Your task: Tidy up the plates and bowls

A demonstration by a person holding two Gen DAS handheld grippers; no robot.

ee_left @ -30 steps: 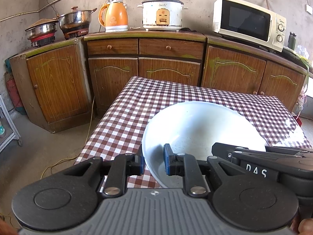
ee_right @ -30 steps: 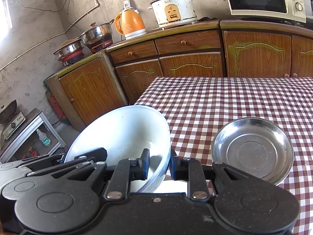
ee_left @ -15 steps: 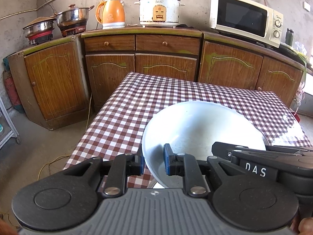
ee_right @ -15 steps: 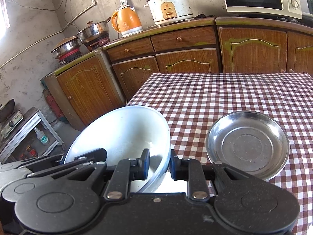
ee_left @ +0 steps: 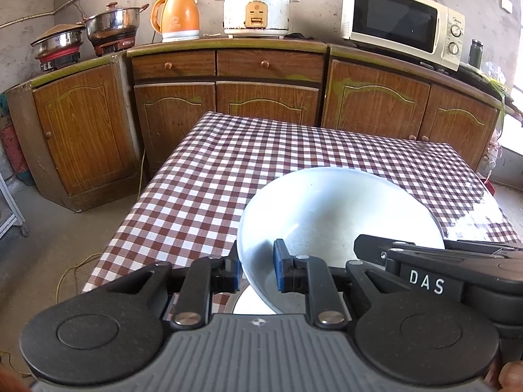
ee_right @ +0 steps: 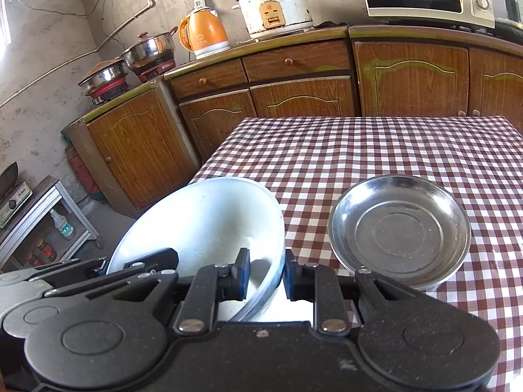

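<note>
Over on the far left, two steel pots [ee_left: 112, 21] sit on their burners, with the orange kettle [ee_left: 176, 16] next along the counter, then the white rice cooker [ee_left: 256, 8], and the microwave [ee_left: 402, 21] out to the right. Brown cabinets [ee_left: 225, 98] run beneath the lot.

Down to the action now: the checkered table [ee_left: 228, 163] fills the middle, and the white bowl [ee_left: 340, 215] is up off it, tilted, gripped from both sides. The left gripper [ee_left: 256, 269] is clamped on the bowl's left rim, one blue pad outside the wall and one inside. In the same view, the other tool's black body, marked "DAS", reaches in from the right.

Switching to the right wrist camera: the right gripper [ee_right: 266, 276] is pinched tight on the opposite rim of the bowl [ee_right: 202, 222], with the wall squeezed between the pads. The left tool shows at the lower left edge here, holding on to the far side.

Just to the right of the bowl, apart from it, a shallow steel plate [ee_right: 400, 228] lies flat on the tablecloth [ee_right: 359, 150] near the front edge, with nothing in it.
</note>
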